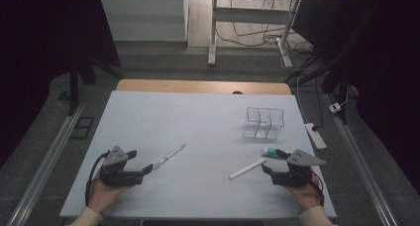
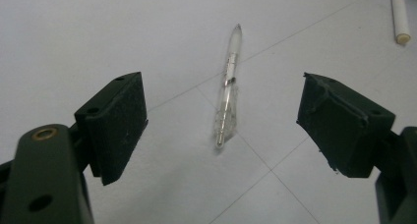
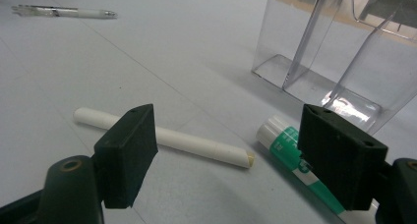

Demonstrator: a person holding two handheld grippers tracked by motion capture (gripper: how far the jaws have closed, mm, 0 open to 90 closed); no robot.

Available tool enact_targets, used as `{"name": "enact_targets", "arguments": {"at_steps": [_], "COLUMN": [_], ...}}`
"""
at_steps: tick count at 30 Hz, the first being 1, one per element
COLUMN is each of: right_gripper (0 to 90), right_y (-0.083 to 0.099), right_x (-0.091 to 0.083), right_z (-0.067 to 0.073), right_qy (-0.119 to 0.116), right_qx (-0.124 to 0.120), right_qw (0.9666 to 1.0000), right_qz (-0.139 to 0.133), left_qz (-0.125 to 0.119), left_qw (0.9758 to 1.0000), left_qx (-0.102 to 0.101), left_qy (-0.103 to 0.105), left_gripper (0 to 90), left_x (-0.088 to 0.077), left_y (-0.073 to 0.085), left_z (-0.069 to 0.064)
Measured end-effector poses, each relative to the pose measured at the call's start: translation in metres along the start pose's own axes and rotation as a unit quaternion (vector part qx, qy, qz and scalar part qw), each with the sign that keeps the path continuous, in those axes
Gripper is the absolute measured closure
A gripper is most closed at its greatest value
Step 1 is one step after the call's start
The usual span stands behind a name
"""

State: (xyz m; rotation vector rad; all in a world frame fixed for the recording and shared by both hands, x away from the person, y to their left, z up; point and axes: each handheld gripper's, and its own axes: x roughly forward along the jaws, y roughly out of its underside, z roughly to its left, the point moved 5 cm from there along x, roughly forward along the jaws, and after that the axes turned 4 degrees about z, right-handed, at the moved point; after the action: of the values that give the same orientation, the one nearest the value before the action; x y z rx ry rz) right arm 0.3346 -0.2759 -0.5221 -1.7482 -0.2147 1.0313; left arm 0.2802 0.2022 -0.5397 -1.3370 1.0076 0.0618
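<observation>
A clear pen lies on the white table just ahead of my left gripper, which rests low at the front left, open, with nothing between its pads. A white marker lies at the front right, and a green-and-white tube lies beside it. My right gripper stands open just short of both. A clear divided plastic holder stands upright behind them.
The white table ends in a wooden strip at the back. A power strip and cables lie on the floor to the right. Grey desk legs stand beyond the table.
</observation>
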Motion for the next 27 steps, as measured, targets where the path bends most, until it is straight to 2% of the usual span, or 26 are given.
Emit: {"name": "enact_targets", "arguments": {"at_steps": [27], "right_gripper": [24.5], "right_y": [-0.0040], "right_x": [0.0011], "right_z": [-0.0017], "right_qy": [0.004], "right_qx": [0.001], "right_qw": [1.0000], "right_qz": [0.007], "left_qz": [-0.009], "left_qw": [0.9999], "left_qx": [0.003], "left_qy": [0.005], "left_gripper": [20.1], "left_x": [-0.0041], "left_y": [0.0001], "left_z": [-0.0018]}}
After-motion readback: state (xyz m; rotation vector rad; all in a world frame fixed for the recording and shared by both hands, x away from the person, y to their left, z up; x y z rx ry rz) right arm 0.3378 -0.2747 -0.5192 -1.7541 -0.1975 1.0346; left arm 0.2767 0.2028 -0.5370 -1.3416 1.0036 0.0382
